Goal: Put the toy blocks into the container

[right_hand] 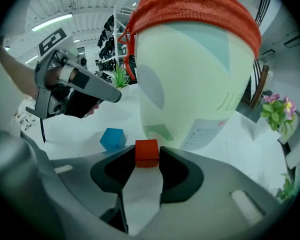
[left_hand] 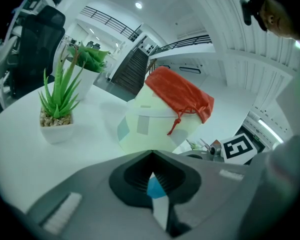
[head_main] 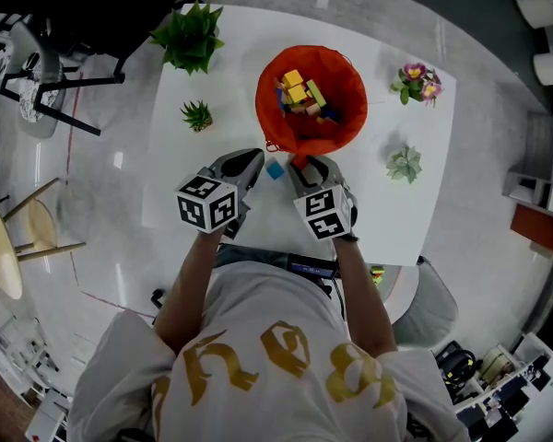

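The container [head_main: 350, 109] is a pale tub with an orange-red cloth liner, holding several coloured blocks [head_main: 300, 93]. It stands on the white table [head_main: 212, 72], just beyond both grippers. My right gripper [right_hand: 147, 156] is shut on a red block [right_hand: 147, 152] that rests on the table by the container's [right_hand: 190, 84] base. A blue block [head_main: 275, 169] lies on the table between the two grippers, and shows to the left [right_hand: 112, 138] in the right gripper view. My left gripper [head_main: 255, 159] hovers beside it with its jaws shut and empty; blue [left_hand: 155, 188] shows through the gap behind the tips.
A large green plant [head_main: 189, 35] and a small spiky one [head_main: 197, 115] stand at the table's left. Pink flowers [head_main: 417, 81] and a pale succulent [head_main: 405, 163] stand at its right. The small potted plant [left_hand: 57, 109] is left of the container [left_hand: 155, 121].
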The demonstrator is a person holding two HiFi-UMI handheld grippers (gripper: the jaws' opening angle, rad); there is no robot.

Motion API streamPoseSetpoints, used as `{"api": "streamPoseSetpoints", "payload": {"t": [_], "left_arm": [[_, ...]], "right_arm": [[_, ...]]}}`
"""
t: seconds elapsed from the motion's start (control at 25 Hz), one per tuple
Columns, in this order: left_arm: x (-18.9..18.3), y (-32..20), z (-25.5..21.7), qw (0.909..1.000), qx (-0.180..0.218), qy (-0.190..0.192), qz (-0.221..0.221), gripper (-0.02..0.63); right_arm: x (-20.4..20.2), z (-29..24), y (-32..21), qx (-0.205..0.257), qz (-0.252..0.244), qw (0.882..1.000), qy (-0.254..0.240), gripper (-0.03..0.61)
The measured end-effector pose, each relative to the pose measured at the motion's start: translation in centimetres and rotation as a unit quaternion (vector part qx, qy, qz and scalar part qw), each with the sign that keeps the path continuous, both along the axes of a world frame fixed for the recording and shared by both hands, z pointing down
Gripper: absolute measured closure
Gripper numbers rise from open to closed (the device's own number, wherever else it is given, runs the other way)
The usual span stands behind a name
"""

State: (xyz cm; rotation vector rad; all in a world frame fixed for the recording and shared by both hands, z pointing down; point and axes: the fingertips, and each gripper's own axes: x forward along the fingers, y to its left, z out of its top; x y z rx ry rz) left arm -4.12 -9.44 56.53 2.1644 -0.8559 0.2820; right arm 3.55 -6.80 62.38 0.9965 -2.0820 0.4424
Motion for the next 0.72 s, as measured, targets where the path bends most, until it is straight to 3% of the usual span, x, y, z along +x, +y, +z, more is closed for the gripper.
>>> {"api": "streamPoseSetpoints", "payload": {"t": [0.32,0.48,0.72], "left_arm": [[0.1,0.2,-0.9,0.9999,0.011,0.0,-0.002,0.614],[0.2,0.5,-1.7,0.9997,0.023,0.0,-0.004,0.614],[0.0,0.6,-4.0,0.9982,0.04,0.039,-0.021,0.614]], "right_arm": [[0.5,-1.6,0.6,0.002,0.019,1.0,-0.014,0.405],[0.8,-3.1,1.0,0.001,0.049,0.998,-0.051,0.405],[1.7,-5.2,1.6,0.014,0.08,0.993,-0.082,0.405]]}}
